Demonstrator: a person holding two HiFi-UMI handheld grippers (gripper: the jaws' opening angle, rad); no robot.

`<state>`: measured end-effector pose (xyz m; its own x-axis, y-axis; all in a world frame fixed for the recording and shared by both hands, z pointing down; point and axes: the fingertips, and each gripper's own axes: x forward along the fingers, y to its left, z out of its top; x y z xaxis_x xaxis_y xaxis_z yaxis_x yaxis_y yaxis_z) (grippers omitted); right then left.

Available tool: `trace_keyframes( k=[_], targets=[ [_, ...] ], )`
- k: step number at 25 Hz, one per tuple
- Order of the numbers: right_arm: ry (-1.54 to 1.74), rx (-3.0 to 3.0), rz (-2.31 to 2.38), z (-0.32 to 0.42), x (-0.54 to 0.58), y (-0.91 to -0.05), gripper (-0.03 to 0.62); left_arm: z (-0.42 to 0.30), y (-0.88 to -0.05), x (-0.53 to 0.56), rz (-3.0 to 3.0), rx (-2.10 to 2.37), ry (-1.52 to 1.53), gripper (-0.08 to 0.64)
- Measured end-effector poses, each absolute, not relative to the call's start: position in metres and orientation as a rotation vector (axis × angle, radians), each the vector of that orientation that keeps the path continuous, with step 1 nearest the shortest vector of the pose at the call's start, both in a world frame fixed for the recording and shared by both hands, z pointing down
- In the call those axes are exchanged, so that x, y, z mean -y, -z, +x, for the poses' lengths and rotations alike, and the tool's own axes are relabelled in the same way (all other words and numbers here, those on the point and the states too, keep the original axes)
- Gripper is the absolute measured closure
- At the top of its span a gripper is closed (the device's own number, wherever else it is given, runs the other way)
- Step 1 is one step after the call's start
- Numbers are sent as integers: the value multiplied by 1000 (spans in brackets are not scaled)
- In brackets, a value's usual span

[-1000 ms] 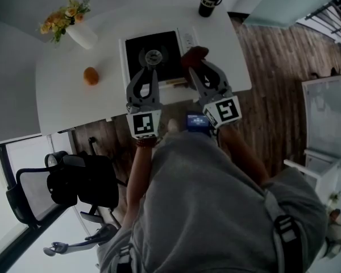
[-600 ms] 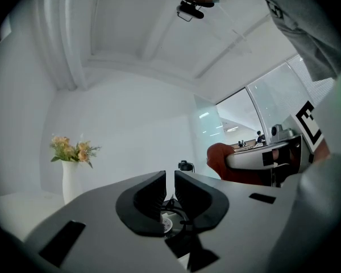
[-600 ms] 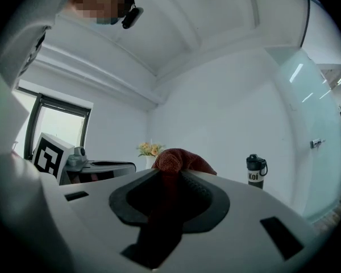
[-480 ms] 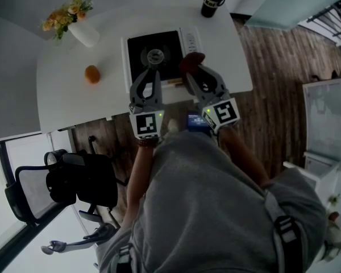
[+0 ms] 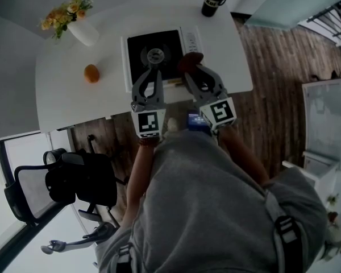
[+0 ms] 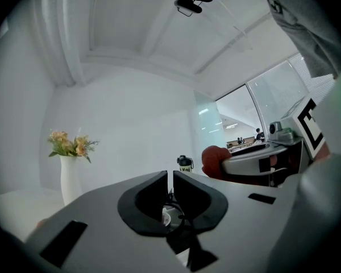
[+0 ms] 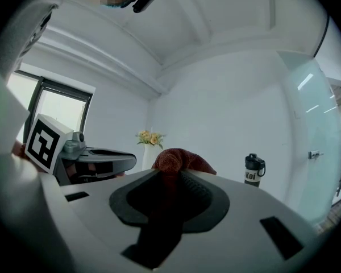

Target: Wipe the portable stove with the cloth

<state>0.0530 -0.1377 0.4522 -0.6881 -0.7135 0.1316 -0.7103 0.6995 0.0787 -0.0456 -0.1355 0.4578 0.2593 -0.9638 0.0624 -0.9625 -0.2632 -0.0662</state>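
From overhead, the cloth point(image 5: 191, 61) hangs at the right edge of the portable stove point(image 5: 137, 50); the left gripper view shows the left gripper point(image 6: 170, 178), jaws just closed nearly together on nothing, by the stove's burner, where it might snag, while the right gripper view shows the right gripper point(image 7: 171, 178) pinching a cloth fold that could slip mid-wipe.

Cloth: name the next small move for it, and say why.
Probably lower the right gripper a little until the cloth presses on the stove. Its jaws are clamped on the cloth, which sits bunched over the stove's near right edge. The views do not show it touching the black top yet.
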Motion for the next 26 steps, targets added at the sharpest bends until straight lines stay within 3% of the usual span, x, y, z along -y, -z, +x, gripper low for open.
trace_keyframes(
  k=[26],
  targets=[
    [16, 2739, 1129, 49, 136, -461, 492, -41, -464, 137, -2504, -1873, 159, 509]
  ],
)
